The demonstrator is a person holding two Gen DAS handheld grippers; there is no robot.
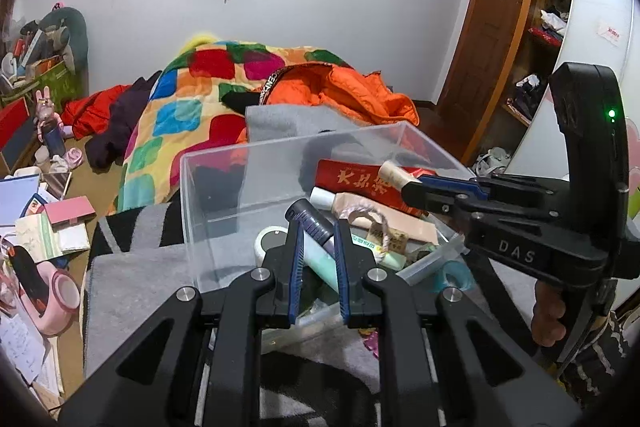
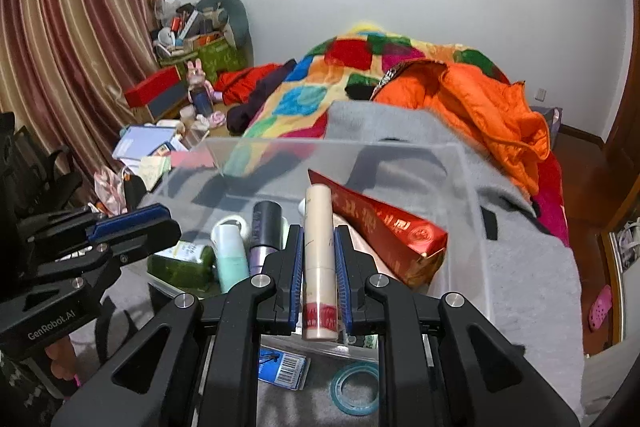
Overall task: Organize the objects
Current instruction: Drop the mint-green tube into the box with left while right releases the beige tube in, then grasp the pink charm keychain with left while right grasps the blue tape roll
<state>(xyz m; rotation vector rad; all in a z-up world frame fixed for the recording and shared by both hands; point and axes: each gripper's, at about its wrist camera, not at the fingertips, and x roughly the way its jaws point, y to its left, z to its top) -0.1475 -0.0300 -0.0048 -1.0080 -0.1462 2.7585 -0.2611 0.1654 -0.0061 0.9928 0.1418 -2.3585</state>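
Note:
A clear plastic bin sits on a grey blanket and holds several toiletries. My left gripper hovers over the bin's near side with its jaws a tube's width apart; a dark-capped mint tube lies between and below them, and I cannot tell if they grip it. My right gripper is shut on a cream tube with a red band over the bin. In the left wrist view the right gripper enters from the right with that tube. A red box leans inside the bin.
A roll of teal tape and a blue barcode card lie on the blanket in front of the bin. A colourful quilt and an orange jacket lie behind it. Books and a pink pot clutter the floor at left.

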